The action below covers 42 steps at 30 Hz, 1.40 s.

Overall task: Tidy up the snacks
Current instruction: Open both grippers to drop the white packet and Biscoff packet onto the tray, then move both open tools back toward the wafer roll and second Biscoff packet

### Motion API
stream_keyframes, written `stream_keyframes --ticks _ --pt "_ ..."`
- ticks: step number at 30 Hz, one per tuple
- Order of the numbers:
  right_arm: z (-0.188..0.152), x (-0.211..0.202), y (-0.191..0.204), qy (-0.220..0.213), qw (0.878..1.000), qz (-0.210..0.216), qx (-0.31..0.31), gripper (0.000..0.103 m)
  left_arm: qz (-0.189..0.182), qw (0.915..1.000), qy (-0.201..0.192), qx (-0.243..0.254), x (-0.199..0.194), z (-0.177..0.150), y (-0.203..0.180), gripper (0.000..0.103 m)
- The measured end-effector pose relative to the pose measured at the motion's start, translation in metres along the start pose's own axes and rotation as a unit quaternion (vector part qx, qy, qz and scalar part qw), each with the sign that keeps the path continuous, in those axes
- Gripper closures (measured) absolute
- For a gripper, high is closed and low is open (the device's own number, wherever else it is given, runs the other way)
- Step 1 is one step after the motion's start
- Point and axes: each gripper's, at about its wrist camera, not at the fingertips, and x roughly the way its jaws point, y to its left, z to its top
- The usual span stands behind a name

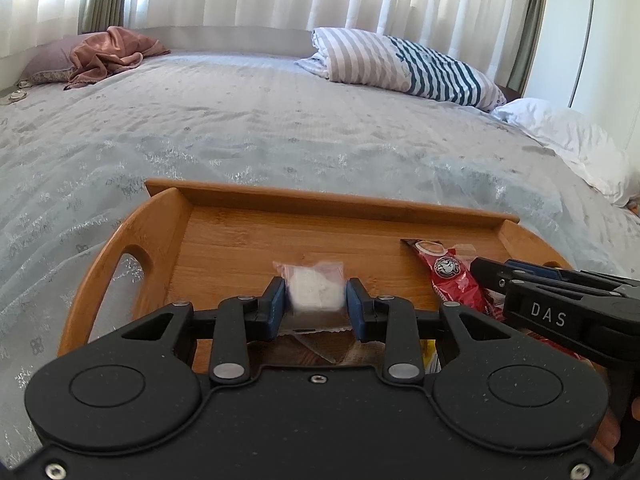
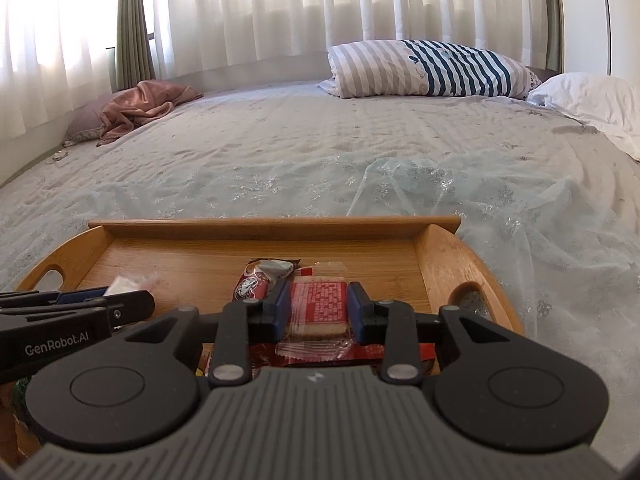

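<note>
**Both grippers loaded over the tray**

Your left gripper (image 1: pixel 316 298) is clamped on a white snack (image 1: pixel 316 290) in a clear wrapper. The blue pads (image 1: pixel 276 300) press its two sides, and the packet sits right at the fingertips, its far end sticking out past them. The near end of the wrapper, with a crimped edge, trails back between the fingers. The snack hangs above the left half of the tray (image 1: pixel 320 204), over bare wood; whether it touches the floor of the tray you cannot tell from this view.

Your right gripper (image 2: pixel 316 306) is clamped on a red wafer pack (image 2: pixel 318 300), printed side up. The pads bear on its long edges. The pack lies level between the jaws, its far seam reaching beyond the tips and its near seam back toward the gripper body. It is held over the middle of the tray, above other red wrappers lying under the gripper.

A red sachet (image 2: pixel 252 284) lies on the tray floor just left of the right gripper's left finger, running away toward the far rim. In the left view the same sachet shows at the right, partly covered by the right gripper.

The two grippers stand side by side, close but apart.

The tray rests on a bed (image 1: pixel 280 120) with a pale lace cover. A striped pillow (image 2: pixel 424 68) and a white pillow (image 2: pixel 592 100) lie at the far side, well apart from the tray.
</note>
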Motion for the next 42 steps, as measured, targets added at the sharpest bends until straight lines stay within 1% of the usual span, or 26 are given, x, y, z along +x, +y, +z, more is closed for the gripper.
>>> stream_keyframes --ticks 1,4,5,6,7,8,9,10,11,13,15,17,19,22,27,31,34,37,40,42 --pt "0.000 0.000 0.000 0.000 1.000 0.001 0.002 0.058 0.001 1.0000 0.000 0.002 0.000 0.000 0.000 0.072" --pt "0.000 0.000 -0.002 0.000 1.000 0.005 0.008 0.057 0.005 0.9999 -0.005 0.010 -0.001 0.000 -0.003 0.060" --pt "0.000 -0.001 -0.003 -0.001 1.000 0.007 0.011 0.052 0.007 0.9999 -0.007 0.012 -0.002 0.000 -0.004 0.055" --pt "0.001 -0.003 -0.004 -0.004 1.000 0.010 0.014 0.046 0.007 0.9998 -0.008 0.014 -0.003 0.000 -0.005 0.053" --pt "0.002 -0.007 -0.005 -0.014 1.000 0.017 0.016 0.042 0.007 0.9998 -0.011 0.017 -0.005 0.000 -0.006 0.049" --pt "0.002 -0.011 -0.006 -0.022 0.999 0.021 0.018 0.036 0.007 0.9997 -0.014 0.021 -0.007 0.000 -0.007 0.042" --pt "0.002 -0.016 -0.007 -0.027 0.999 0.024 0.021 0.034 0.009 0.9995 -0.015 0.025 -0.010 0.000 -0.008 0.039" --pt "0.002 -0.020 -0.008 -0.029 0.999 0.028 0.024 0.031 0.011 0.9994 -0.017 0.029 -0.013 -0.001 -0.010 0.031" --pt "0.002 -0.024 -0.008 -0.030 0.999 0.031 0.024 0.031 0.013 0.9991 -0.021 0.033 -0.016 -0.002 -0.011 0.025" --pt "0.001 -0.034 -0.006 -0.038 0.999 0.031 0.016 0.029 0.013 0.9987 -0.029 0.039 -0.025 -0.002 -0.012 0.021" --pt "0.002 -0.045 -0.004 -0.048 0.998 0.027 0.004 0.026 0.013 0.9987 -0.030 0.040 -0.034 -0.003 -0.013 0.021" --pt "0.002 -0.055 -0.003 -0.057 0.998 0.029 -0.001 0.018 0.014 0.9988 -0.030 0.035 -0.045 -0.003 -0.012 0.017" --pt "0.001 -0.066 -0.004 -0.061 0.997 0.038 0.000 0.014 0.012 0.9990 -0.032 0.030 -0.055 -0.005 -0.010 0.014" --pt "-0.002 -0.081 -0.002 -0.065 0.997 0.048 -0.006 0.012 0.009 0.9990 -0.033 0.029 -0.070 -0.010 -0.009 0.011" --pt "-0.012 -0.103 0.007 -0.074 0.995 0.061 -0.027 0.007 0.023 0.9981 -0.038 0.044 -0.096 -0.022 -0.011 0.008" --pt "-0.021 -0.119 0.014 -0.081 0.993 0.071 -0.046 0.001 0.036 0.9970 -0.049 0.047 -0.114 -0.034 -0.011 0.003" --pt "-0.029 -0.132 0.020 -0.087 0.991 0.081 -0.064 0.000 0.034 0.9969 -0.052 0.048 -0.126 -0.044 -0.010 0.002" --pt "-0.036 -0.142 0.025 -0.089 0.989 0.088 -0.077 0.000 0.030 0.9978 -0.046 0.038 -0.136 -0.055 -0.006 0.001" --pt "-0.043 -0.151 0.028 -0.092 0.988 0.093 -0.079 0.000 0.030 0.9980 -0.045 0.032 -0.144 -0.065 -0.003 0.000" --pt "-0.049 -0.157 0.028 -0.093 0.988 0.098 -0.077 0.000 0.035 0.9974 -0.051 0.036 -0.150 -0.072 -0.003 0.000"
